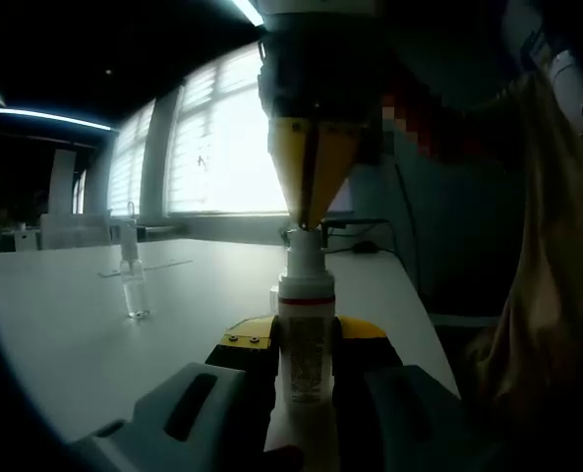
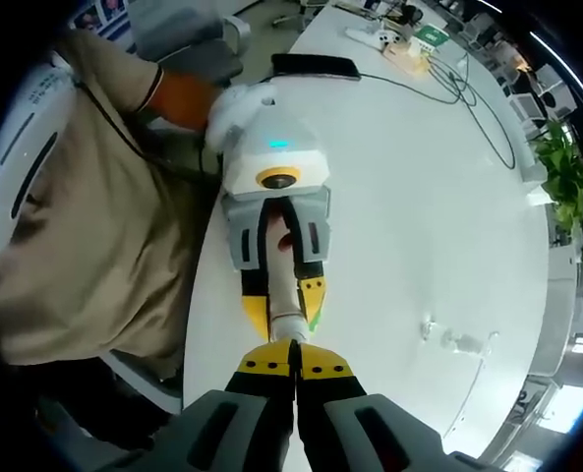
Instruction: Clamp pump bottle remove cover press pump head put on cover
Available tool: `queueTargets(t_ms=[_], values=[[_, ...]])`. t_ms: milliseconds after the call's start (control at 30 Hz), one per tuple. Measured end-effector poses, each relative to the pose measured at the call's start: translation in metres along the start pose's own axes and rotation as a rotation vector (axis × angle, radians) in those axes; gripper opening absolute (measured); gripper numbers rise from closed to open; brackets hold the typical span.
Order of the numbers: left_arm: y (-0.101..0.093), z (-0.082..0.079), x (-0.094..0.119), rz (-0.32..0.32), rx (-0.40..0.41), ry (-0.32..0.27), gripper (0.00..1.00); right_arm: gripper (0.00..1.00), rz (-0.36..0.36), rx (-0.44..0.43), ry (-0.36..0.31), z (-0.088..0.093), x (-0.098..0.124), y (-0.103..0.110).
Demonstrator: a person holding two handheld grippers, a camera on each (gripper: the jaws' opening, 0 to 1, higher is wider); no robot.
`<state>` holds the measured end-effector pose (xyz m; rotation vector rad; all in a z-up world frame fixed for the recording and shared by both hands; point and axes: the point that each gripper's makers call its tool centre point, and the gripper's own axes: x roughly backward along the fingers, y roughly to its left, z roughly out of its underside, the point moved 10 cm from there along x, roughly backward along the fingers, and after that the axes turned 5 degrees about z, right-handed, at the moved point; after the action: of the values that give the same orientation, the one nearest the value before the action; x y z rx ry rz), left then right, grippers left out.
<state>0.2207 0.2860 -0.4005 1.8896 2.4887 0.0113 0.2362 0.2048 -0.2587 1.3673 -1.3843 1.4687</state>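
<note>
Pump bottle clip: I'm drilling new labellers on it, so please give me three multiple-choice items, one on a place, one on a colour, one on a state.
1. Where is the clear cover?
A. Standing on the white table, apart from the pump bottle
B. On the pump head
C. Between the right gripper's jaws

2. What colour are the jaw tips of the left gripper?
A. Red
B. Yellow
C. Green

3. How does the left gripper hold the pump bottle?
A. Open, beside it
B. Shut on its body
C. Shut on its cover

Answers: 1 A, the left gripper view shows it alone on the table. 2 B, yellow in the right gripper view. 3 B, the jaws flank the bottle's body while the right gripper, shut, meets the pump head.
</note>
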Motion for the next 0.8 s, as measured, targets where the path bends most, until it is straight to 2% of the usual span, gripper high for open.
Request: queueTargets(t_ms=[200,533,800], values=[[-0.0001,0.0000,0.0000,0.000,0.000,0.000,0.12,0.00,-0.008,0.004,0.011,-0.0009,-0.0027,-0.0012],[0.0001,0.0000,0.0001,0.001,0.004,0.000,0.12,0.00,-0.033,-0.016,-0.010,0.0024,-0.0046,-0.0028],[0.0003,0.0000,-0.0001,-0.001,0.002,0.000,0.12,0.00,-0.018,-0.004,-0.004,0.0015,-0.0042,-0.0011]])
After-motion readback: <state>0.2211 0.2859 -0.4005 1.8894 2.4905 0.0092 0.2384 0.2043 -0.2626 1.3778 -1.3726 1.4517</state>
